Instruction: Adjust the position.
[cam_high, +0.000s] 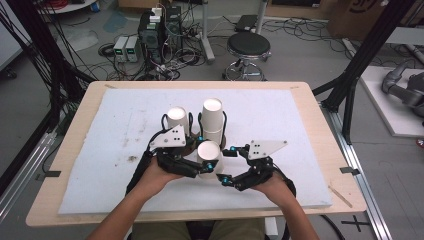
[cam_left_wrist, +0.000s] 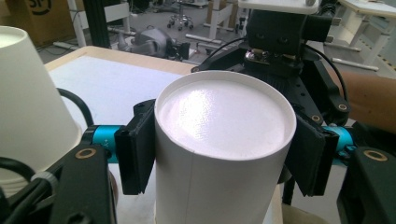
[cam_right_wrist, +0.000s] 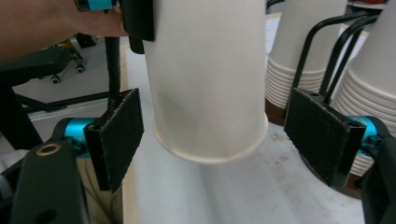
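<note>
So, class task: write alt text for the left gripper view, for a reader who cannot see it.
An upside-down white paper cup is clamped between the left gripper's two black pads. Another white cup stands at the left, and the other gripper sits just behind on the white table mat.

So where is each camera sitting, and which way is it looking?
High view: above the person's side of the table, looking forward and down; both forearms, left gripper and right gripper show.
Left gripper view: rides the left gripper, looking along jaws clamped on the upside-down paper cup.
Right gripper view: rides the right gripper, jaws open around the cup's rim.
All three show that cup.
</note>
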